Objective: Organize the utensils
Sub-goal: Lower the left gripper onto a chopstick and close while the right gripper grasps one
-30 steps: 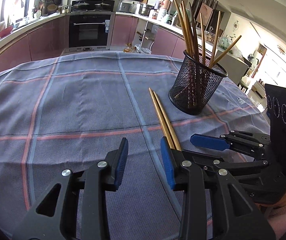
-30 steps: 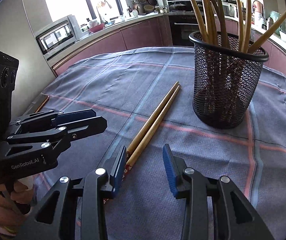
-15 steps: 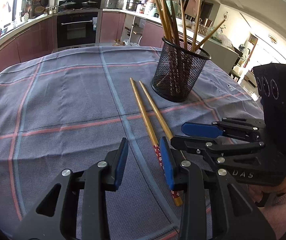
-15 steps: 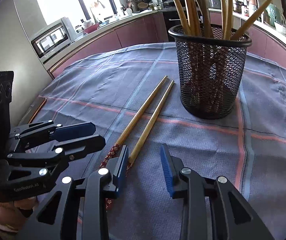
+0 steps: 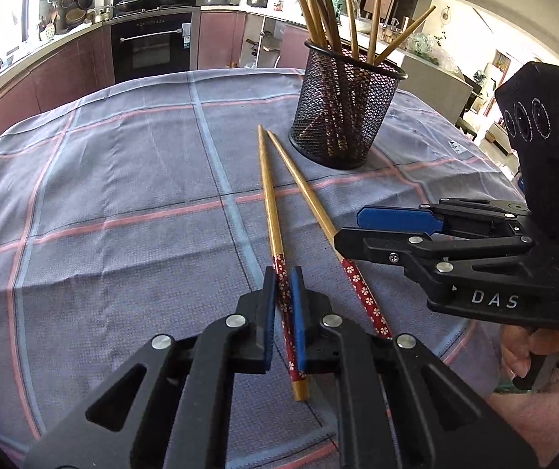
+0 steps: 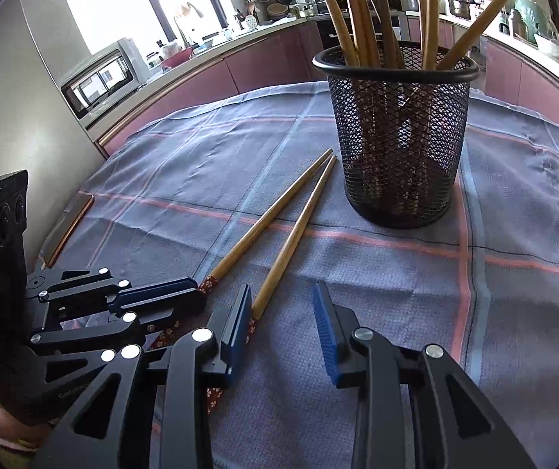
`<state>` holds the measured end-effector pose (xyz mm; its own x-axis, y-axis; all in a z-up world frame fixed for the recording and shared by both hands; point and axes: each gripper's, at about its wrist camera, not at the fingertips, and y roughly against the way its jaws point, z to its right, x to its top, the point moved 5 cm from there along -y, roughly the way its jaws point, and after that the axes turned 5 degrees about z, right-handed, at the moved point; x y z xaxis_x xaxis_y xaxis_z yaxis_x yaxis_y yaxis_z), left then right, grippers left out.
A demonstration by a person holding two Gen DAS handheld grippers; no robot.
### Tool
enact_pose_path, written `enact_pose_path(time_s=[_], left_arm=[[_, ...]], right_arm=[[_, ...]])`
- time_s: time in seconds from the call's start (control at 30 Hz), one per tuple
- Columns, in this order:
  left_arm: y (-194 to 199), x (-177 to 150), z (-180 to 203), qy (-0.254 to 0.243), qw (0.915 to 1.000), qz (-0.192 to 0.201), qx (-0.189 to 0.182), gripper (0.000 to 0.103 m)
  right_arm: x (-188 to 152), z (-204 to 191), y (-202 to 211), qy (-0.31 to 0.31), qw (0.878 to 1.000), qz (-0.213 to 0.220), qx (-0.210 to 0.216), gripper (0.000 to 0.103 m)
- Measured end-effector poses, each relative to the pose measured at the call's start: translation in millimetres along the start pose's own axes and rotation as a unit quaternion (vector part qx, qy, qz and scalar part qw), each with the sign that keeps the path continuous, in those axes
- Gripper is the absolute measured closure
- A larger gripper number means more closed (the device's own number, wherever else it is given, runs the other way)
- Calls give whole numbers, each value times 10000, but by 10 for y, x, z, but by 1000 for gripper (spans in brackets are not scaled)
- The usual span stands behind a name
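Gripping: left tongs (image 5: 282, 305) just clamped on near chopstick (image 5: 269, 203)
Right tongs (image 6: 283, 336): apart, empty
Holder (image 5: 344, 113): one o'clock
Next: lift, drop in

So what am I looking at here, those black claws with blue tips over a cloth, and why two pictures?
There is no robot: a person holds a hand tool in each hand, each ending in a two-finger gripper with blue pads. A fisheye camera on each tool looks along its fingers, so one picture is from the left tool, the other from the right. On the checked cloth stand a mesh cup full of chopsticks and two loose chopsticks. The left gripper is shut on the red patterned end of the left chopstick. The right gripper is open and holds nothing; the other chopstick runs behind its left finger.
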<state>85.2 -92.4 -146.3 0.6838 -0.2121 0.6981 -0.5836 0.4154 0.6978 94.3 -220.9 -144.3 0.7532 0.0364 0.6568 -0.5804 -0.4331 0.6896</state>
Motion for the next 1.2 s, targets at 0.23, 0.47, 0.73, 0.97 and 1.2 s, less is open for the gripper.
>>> enact_pose_path(time_s=[0.23,0.47,0.73,0.97,1.2], left_arm=[[129,-123,-44,254,9994,22,224,95],[164,-51,-13,117,9996,72,241,73],[-54,179,-49,-108,9998,30,141,79],[-208,272,-41,-225,9996,-58,145,84],[-362,372,-29,-178,9996,-132,178,95]], right_arm=[[36,-33,-34,40,10000,20,-27,72],[84,-39,-69,69,10000,30,-63,72],[255,35,-197,64,9998,55,-173,72],[346,91,-305,46,9998,28,-212,74],[373,114,-357,-53,9998,44,-205,89]])
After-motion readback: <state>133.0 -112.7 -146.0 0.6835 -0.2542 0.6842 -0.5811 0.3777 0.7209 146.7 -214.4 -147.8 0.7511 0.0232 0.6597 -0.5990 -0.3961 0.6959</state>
